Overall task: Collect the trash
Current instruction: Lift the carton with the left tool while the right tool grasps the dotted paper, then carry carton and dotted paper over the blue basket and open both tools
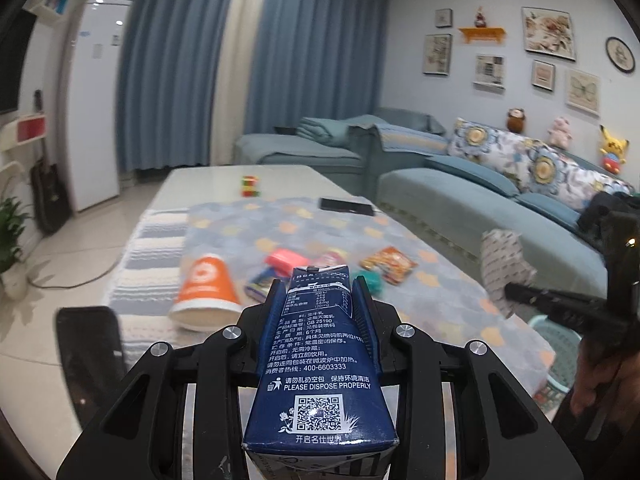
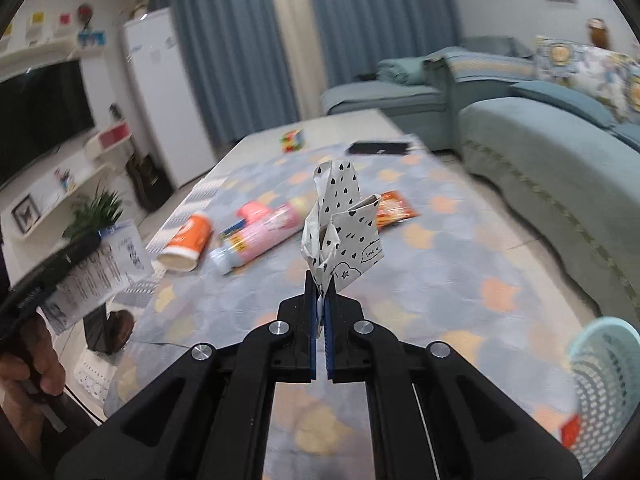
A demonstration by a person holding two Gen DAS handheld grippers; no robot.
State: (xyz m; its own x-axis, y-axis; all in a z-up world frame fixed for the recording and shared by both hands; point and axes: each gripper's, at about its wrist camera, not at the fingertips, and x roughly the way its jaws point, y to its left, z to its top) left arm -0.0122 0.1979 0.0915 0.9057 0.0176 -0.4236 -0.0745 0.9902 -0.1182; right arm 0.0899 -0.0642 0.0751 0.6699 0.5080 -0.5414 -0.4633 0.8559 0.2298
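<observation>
My left gripper (image 1: 318, 284) is shut on a dark blue milk carton (image 1: 320, 360) and holds it above the table. My right gripper (image 2: 320, 280) is shut on a crumpled white paper with black hearts (image 2: 344, 220), also raised over the table; the paper shows in the left wrist view (image 1: 504, 264). On the patterned cloth (image 2: 460, 280) lie an orange paper cup on its side (image 2: 188, 240), a pink tube (image 2: 260, 236), a pink packet (image 1: 286, 258) and an orange snack wrapper (image 2: 394, 210). A light blue mesh basket (image 2: 604, 388) stands at the table's near right.
A Rubik's cube (image 2: 293, 140) and a black phone (image 2: 378, 147) lie at the table's far end. A blue sofa (image 2: 540, 152) runs along the right. A white fridge (image 1: 96, 100), TV shelves (image 2: 60, 128) and a plant (image 2: 96, 210) stand at the left.
</observation>
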